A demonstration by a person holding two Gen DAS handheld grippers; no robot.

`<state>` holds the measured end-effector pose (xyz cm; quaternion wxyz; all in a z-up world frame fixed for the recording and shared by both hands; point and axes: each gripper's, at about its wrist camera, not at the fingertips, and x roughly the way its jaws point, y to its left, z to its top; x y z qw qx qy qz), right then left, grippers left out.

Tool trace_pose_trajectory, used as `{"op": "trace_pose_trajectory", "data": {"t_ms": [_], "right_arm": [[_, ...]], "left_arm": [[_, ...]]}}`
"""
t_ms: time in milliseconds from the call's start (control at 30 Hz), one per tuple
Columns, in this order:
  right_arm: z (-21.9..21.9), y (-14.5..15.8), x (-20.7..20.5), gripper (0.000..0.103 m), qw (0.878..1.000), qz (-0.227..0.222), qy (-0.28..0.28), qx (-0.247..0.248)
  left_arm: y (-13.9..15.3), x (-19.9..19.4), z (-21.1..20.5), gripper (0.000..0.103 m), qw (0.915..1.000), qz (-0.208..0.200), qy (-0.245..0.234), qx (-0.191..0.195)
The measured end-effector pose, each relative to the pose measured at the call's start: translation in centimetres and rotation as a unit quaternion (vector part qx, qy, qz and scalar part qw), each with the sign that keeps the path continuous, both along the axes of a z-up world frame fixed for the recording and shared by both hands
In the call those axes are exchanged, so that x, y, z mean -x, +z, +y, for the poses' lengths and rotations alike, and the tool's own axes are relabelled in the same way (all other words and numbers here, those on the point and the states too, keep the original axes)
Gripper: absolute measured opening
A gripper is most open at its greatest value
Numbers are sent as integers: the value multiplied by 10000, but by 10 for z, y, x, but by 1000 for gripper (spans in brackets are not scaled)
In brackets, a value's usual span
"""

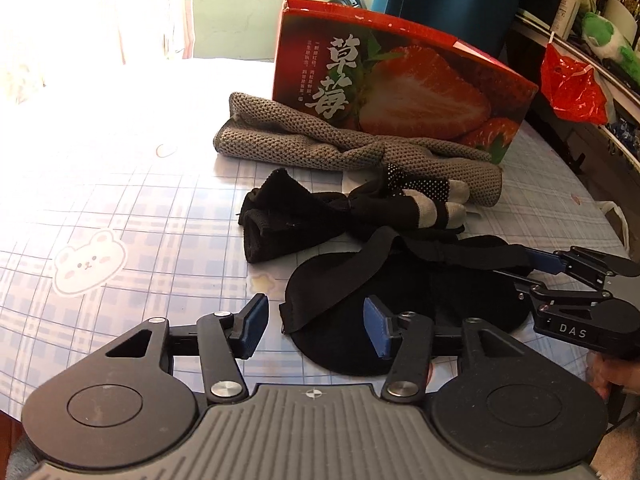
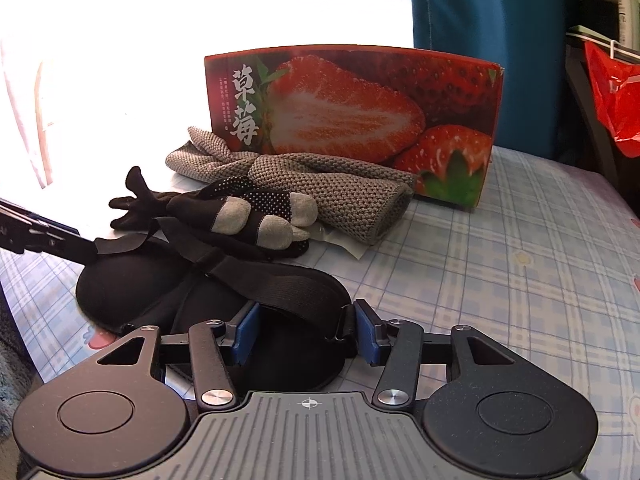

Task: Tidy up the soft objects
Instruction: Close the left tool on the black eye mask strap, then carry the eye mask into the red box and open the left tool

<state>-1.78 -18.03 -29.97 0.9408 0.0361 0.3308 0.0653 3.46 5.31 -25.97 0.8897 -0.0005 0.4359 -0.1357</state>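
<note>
Tablecloth [image 1: 120,208] with a plaid print and a bear sticker [image 1: 89,262] at nine o'clock filled the left of your left wrist view. Your left gripper [image 1: 316,326] hung low with its jaws apart, the left pad [image 1: 254,322] over bare cloth and the right pad [image 1: 378,330] over the near edge of the black eye mask [image 1: 420,300], gripping nothing. The mask lay flat at five o'clock of the pile, its strap [image 1: 460,254] trailing across the top toward three o'clock. Just beyond it, at twelve o'clock, black gloves [image 1: 304,216] with grey fingertips lay bunched, touching a grey knitted cloth [image 1: 320,144]. That cloth rested against the foot of the red strawberry box [image 1: 400,84], which stood upright at one o'clock. At three o'clock your right gripper [image 1: 532,276] reached in at the mask's far edge, and a red plastic bag [image 1: 572,84] hung at two o'clock.

In your right wrist view, the right gripper [image 2: 308,334] had its jaws apart, with the mask [image 2: 132,288] and its strap [image 2: 304,296] lying between the pads; I could not tell whether either pad touched the fabric. The gloves [image 2: 248,208] sat at eleven o'clock, the knitted cloth [image 2: 340,192] and box [image 2: 360,116] at twelve.
</note>
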Motion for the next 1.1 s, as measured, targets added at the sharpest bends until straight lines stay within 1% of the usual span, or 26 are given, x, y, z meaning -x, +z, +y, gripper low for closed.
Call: {"op": "trace_pose_trajectory", "data": {"t_ms": [100, 167, 233, 300, 333, 367, 400, 467, 533, 633, 767, 867, 1100], "right_arm": [[-2, 2, -2, 43, 9999, 108, -56, -42], [-4, 3, -3, 42, 9997, 193, -85, -104], [-6, 5, -3, 40, 9994, 264, -109, -189], [-8, 6, -3, 34, 9990, 327, -145, -285], [-9, 6, -4, 32, 9987, 362, -166, -331], [-10, 7, -3, 29, 9985, 387, -185, -353], [-11, 8, -3, 26, 9983, 419, -206, -355], [-15, 12, -2, 23, 9981, 419, -230, -390], [-19, 17, 0, 18, 9981, 370, -229, -442], [-21, 28, 2, 15, 9983, 255, -204, -481], [-25, 50, 1, 4, 9987, 31, -167, -479], [-29, 69, -1, 4, 9986, -186, -164, -464], [-37, 115, -14, 4, 9974, -655, -25, -305]], "left_arm": [[-8, -7, -1, 55, 9999, 149, -11, 50], [-9, -7, -4, 58, 9999, 58, -56, 75], [-9, -7, -9, 58, 10000, 28, -65, 21], [-10, -7, -12, 57, 9999, -1, -103, -41], [-10, -6, -13, 45, 9999, -25, -112, -94], [-10, -6, -13, 27, 9998, -45, -87, -168], [-10, -7, -12, 23, 9998, -44, -59, -186], [-9, -8, -4, 14, 10000, -16, 6, 23], [-7, -6, 1, 10, 9999, -81, 32, 94], [1, 0, 4, 9, 9995, -260, 15, 161], [20, 5, 4, 8, 9979, -620, -29, 186], [40, 6, 7, 8, 9952, -946, -26, 248], [87, 2, 12, 8, 9871, -1534, 7, 460]]}}
